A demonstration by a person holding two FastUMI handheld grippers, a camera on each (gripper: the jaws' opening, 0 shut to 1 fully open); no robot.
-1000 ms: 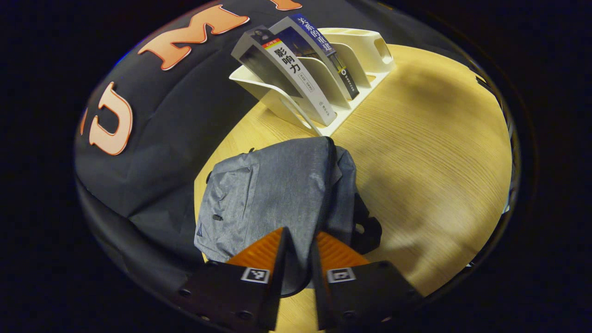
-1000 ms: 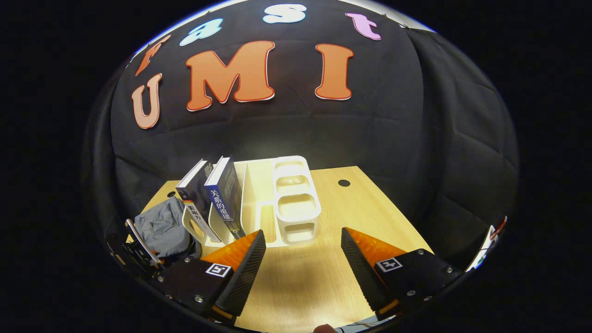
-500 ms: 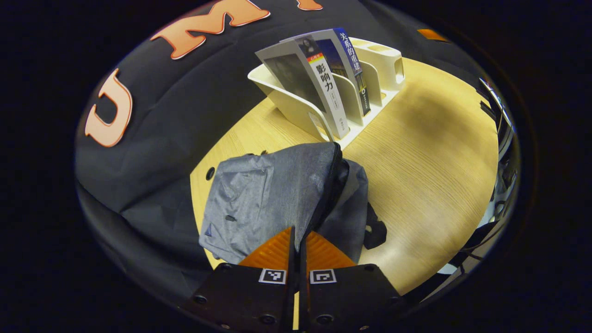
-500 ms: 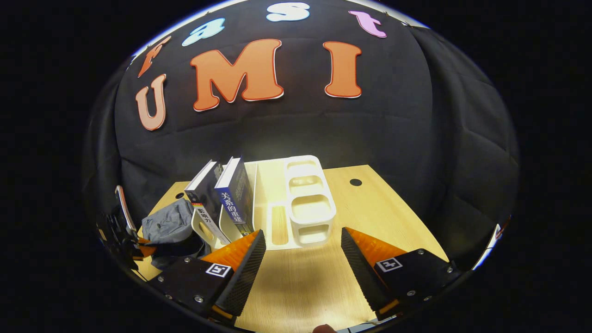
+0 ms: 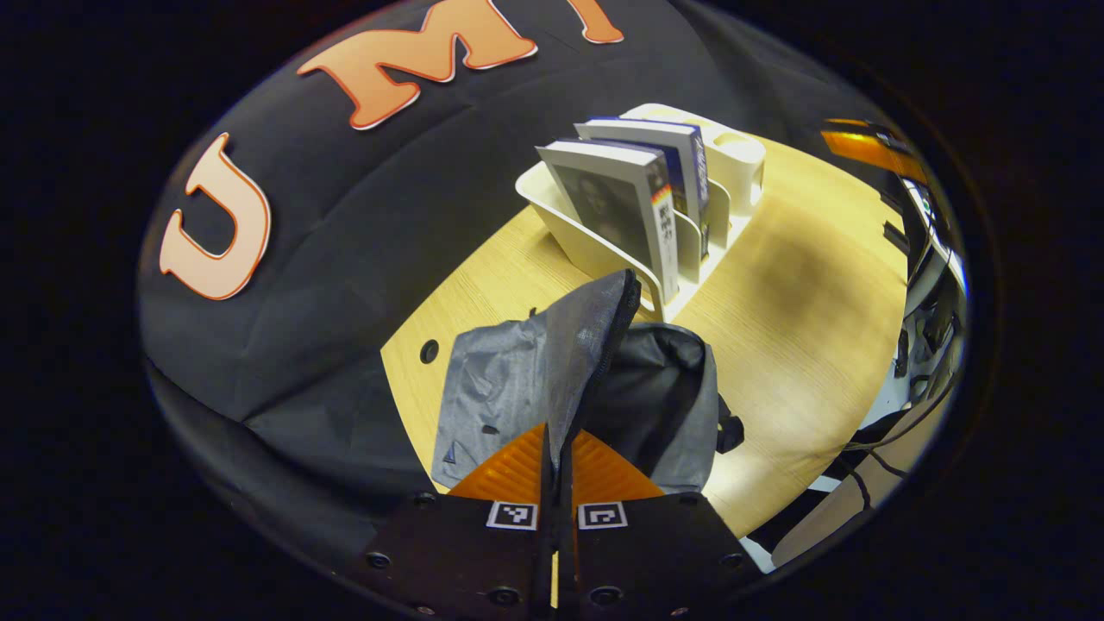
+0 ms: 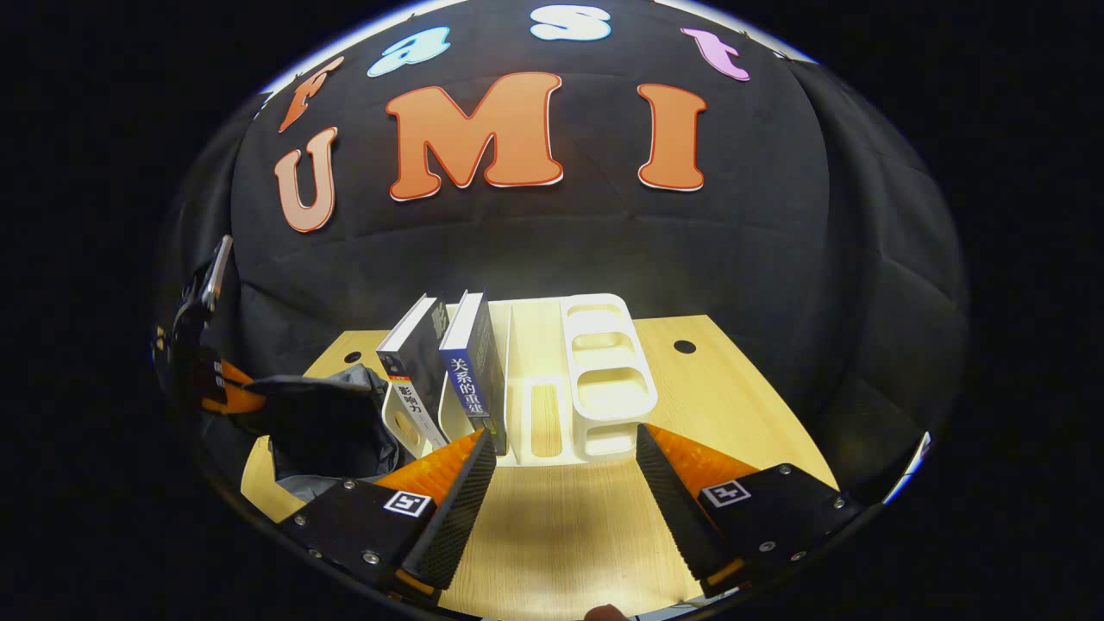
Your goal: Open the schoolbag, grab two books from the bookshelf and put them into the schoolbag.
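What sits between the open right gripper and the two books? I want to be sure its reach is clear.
Only bare wooden table, as the right gripper view shows. The right gripper hangs open before the white bookshelf, with both books upright in its left slots.

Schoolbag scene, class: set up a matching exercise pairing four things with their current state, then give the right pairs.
Things:
1. schoolbag
2. left gripper
3. right gripper
4. two books

States:
A. open, holding nothing
B. standing in the white bookshelf
C. flap lifted, dark inside showing
D. shut on the bag's flap

Pairs: 1-C, 2-D, 3-A, 4-B
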